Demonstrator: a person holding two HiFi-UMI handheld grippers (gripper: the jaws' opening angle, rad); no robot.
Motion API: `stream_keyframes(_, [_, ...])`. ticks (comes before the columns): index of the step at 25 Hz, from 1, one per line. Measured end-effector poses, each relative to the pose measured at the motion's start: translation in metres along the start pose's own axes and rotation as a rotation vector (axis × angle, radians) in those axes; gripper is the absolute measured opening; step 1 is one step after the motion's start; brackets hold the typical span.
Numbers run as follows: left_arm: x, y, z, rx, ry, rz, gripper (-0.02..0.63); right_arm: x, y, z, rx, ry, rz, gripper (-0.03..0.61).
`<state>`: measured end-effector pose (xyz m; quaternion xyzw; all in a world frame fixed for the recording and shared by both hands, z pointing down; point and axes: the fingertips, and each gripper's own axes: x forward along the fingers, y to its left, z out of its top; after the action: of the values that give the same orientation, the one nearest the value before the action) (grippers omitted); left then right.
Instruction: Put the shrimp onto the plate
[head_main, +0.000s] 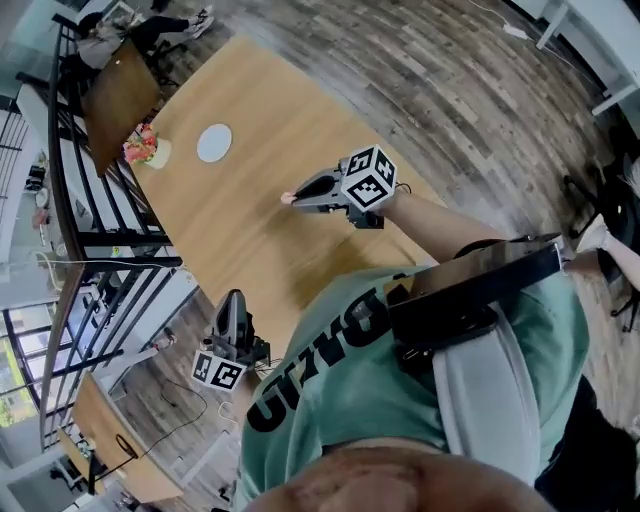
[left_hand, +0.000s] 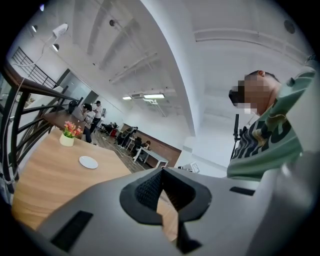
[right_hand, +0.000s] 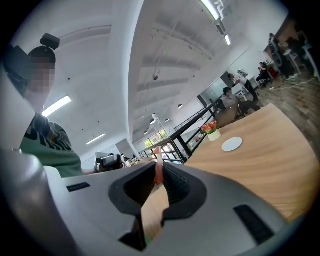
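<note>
Right gripper (head_main: 294, 198) clamped on shrimp (right_hand: 158, 169) | shrimp: slim, pink-orange | left gripper (left_hand: 161, 172): jaws together | plate (head_main: 214, 143): white, round

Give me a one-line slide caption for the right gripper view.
Right gripper pinches a pink shrimp over the wooden table, the white plate waiting far ahead near a flower pot.

The table (head_main: 250, 200) is pale wood with a smooth satin finish, and the plate (head_main: 214, 143) toward its eleven o'clock end looks white and smooth. The left gripper (head_main: 232, 297) and right gripper (head_main: 290, 198) are matt grey plastic with black ribbed pads (right_hand: 173, 187).
</note>
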<state>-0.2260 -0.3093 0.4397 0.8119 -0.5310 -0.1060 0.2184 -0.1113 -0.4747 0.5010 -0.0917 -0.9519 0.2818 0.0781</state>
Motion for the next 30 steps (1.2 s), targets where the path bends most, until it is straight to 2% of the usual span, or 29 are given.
stream_keyframes(4, [-0.013,0.019,0.011,0.044,0.025,-0.048,-0.005,0.018,0.025,-0.022,0.003,0.025,-0.034,0.049])
stream_keyframes(9, [0.008,0.025,0.026,0.043,-0.052,-0.055,-0.005,0.009,0.019,0.002,-0.038,0.077,-0.060,0.049])
stream_keyframes(13, [0.019,0.048,0.032,0.039,-0.053,-0.046,-0.006,0.016,-0.009,0.018,-0.040,0.064,-0.095,0.049])
stream_keyframes(18, [0.018,0.086,0.027,-0.012,-0.068,0.023,-0.005,0.057,-0.053,0.024,-0.041,0.121,-0.076,0.049])
stream_keyframes(25, [0.040,0.119,0.015,-0.029,-0.024,0.057,-0.006,0.083,-0.108,0.040,-0.056,0.118,-0.085,0.049])
stream_keyframes(30, [0.056,0.169,0.024,-0.040,-0.016,0.093,-0.006,0.108,-0.162,0.058,-0.053,0.117,-0.120,0.049])
